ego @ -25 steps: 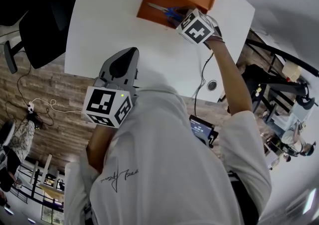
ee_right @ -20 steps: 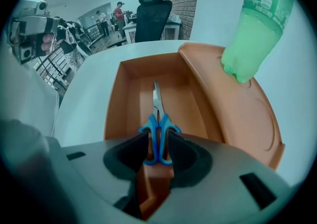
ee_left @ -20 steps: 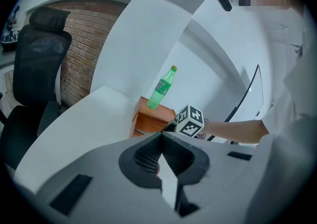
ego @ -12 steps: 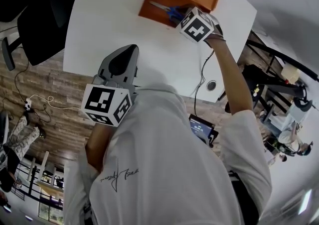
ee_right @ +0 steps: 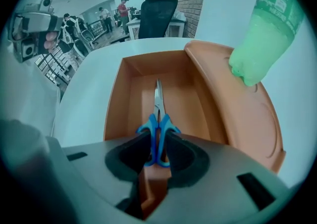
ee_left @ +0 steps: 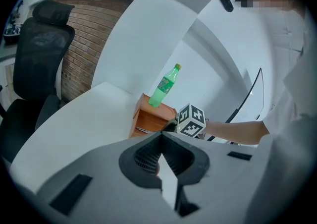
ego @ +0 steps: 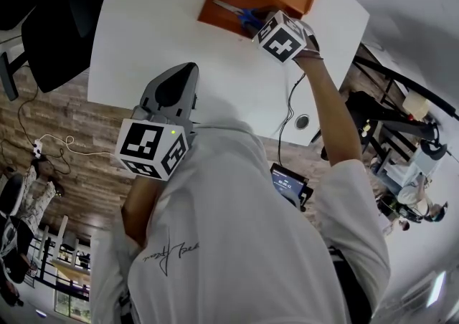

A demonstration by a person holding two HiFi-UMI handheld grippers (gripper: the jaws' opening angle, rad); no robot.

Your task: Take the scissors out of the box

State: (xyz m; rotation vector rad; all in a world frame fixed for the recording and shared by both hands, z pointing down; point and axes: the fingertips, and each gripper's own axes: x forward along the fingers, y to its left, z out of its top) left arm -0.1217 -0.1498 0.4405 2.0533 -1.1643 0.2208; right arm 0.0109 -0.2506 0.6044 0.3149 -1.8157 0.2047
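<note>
Scissors [ee_right: 157, 119] lie flat on the floor of the open orange box [ee_right: 126, 94]. Their long axis runs along the box's length. The metal blades are closed and point straight away from the right gripper [ee_right: 157, 141] toward the far end wall, and the blue handles sit at the near end. In the head view the blades point up and to the left across the white table [ego: 165, 29].

The right gripper points steeply down into the box. Its jaws have just been closing, and its dark pads now press on the two handle loops from either side, while the blades stick out beyond the tips. A green bottle [ee_right: 262, 34] stands on the box's raised part, to the right of the scissors.

The left gripper [ee_left: 159, 143] hangs near the person's chest, well apart from the box, with its jaws closed together on nothing.
</note>
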